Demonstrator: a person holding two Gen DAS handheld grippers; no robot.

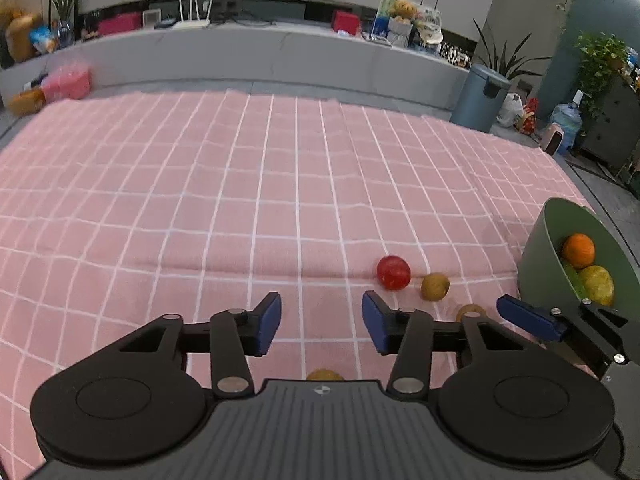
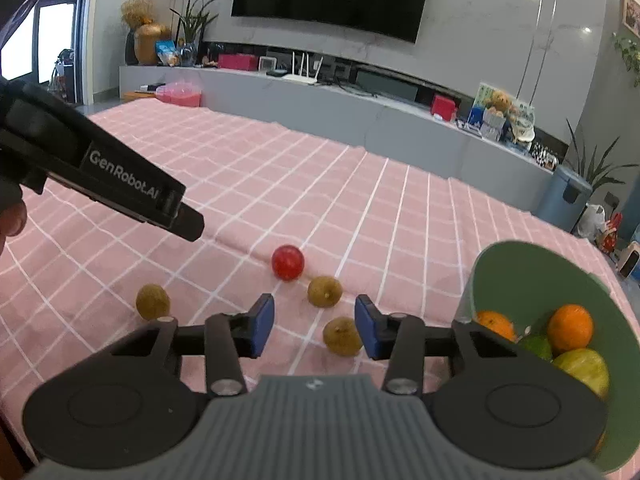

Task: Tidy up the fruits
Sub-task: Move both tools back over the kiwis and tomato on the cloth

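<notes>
Now both claws gape empty: left claw [image 1: 322, 322], right claw [image 2: 315, 327]. Picking step; nearest brown fruit [image 2: 342, 336] lies beside right claw, green bowl [image 2: 520, 272] right. Next: straddle, clench.

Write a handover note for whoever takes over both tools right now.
Left tool: open, empty, low over the pink checked cloth.
Right tool: open, empty, next to the green bowl.
Done: the bowl holds two oranges, a lime and a yellow-green fruit.
Left: on the cloth lie a red fruit and three brown fruits, one beside the red fruit, one just ahead of the right tool's right finger, one off to the left.
Suggestion: probably take the nearest brown fruit first.
</notes>
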